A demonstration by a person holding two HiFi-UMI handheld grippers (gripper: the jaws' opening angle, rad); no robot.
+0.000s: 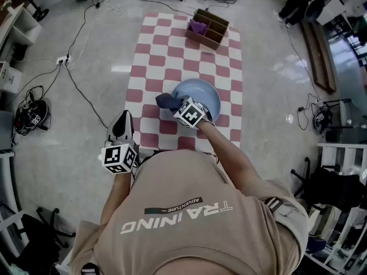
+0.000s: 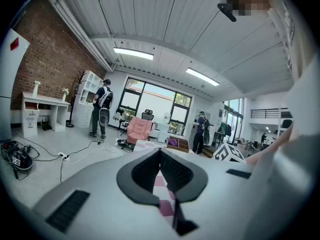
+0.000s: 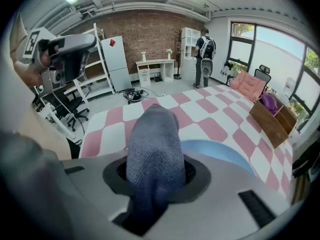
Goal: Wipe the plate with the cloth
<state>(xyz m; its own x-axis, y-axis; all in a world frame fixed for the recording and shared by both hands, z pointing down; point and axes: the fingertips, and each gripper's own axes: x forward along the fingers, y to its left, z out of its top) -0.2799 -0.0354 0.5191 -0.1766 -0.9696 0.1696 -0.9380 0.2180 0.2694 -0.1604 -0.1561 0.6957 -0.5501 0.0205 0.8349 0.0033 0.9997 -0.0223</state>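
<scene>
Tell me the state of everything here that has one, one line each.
left tool: shut, nothing in it.
right tool: shut on the cloth.
cloth: bunched, at the plate's edge.
plate: upright on the checkered mat.
wooden box: open, purple cloth in one compartment.

"TRAINING", "ADVENTURE" on the person's shirt (image 1: 195, 239)
</scene>
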